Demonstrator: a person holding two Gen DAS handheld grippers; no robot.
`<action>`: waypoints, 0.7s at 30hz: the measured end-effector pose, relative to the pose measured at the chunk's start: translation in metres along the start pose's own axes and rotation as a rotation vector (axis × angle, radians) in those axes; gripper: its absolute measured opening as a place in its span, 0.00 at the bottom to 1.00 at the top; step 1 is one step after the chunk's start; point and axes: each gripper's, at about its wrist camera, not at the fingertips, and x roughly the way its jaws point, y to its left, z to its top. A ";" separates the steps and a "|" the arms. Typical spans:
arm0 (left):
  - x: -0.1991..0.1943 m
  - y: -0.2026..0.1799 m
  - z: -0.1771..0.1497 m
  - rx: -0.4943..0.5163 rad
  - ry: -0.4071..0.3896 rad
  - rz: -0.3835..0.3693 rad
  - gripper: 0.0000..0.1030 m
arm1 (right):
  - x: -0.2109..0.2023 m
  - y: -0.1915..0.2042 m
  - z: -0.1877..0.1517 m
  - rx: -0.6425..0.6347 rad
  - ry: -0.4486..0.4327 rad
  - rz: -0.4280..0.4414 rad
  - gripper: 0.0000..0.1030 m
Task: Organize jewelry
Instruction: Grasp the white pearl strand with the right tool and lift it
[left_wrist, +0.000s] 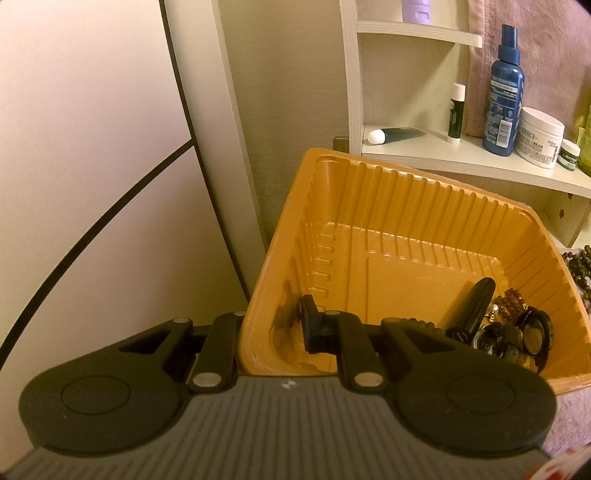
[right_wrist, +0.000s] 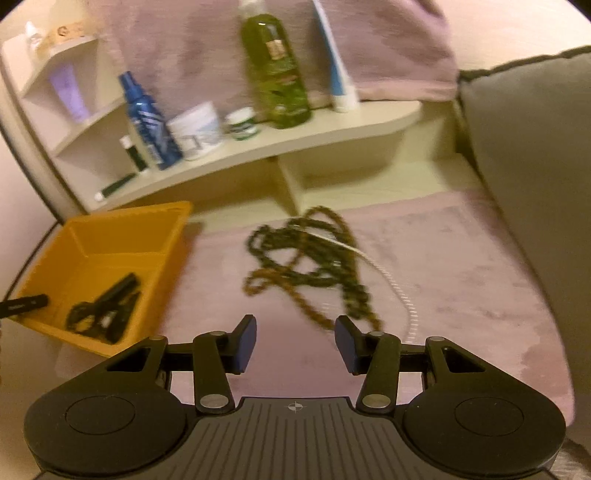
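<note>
right wrist view: the sorting stood partly done, with the beaded necklaces (right_wrist: 314, 266) loose on the pink cloth (right_wrist: 461, 266) at frame centre.
the orange tray (right_wrist: 173, 236) at lower left held a few dark pieces (right_wrist: 107, 314), seemingly a watch and small trinkets, blurred here; its far half was bare. the right gripper (right_wrist: 294, 345) pointed at the beads from the lower centre, jaws apart and holding nothing. in the left wrist view the left gripper (left_wrist: 273, 330) was clamped on the tray's near wall, at lower centre. the necklaces, i judged, remained to be moved.
</note>
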 end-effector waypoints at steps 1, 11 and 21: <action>0.000 0.000 0.000 0.000 0.000 0.001 0.14 | 0.001 -0.003 0.000 -0.001 0.002 -0.008 0.47; 0.001 -0.001 -0.001 0.002 0.002 0.006 0.14 | 0.017 -0.025 0.004 -0.051 -0.002 -0.084 0.47; 0.002 0.000 -0.001 0.005 0.001 0.006 0.14 | 0.044 -0.048 0.020 -0.166 0.034 -0.125 0.26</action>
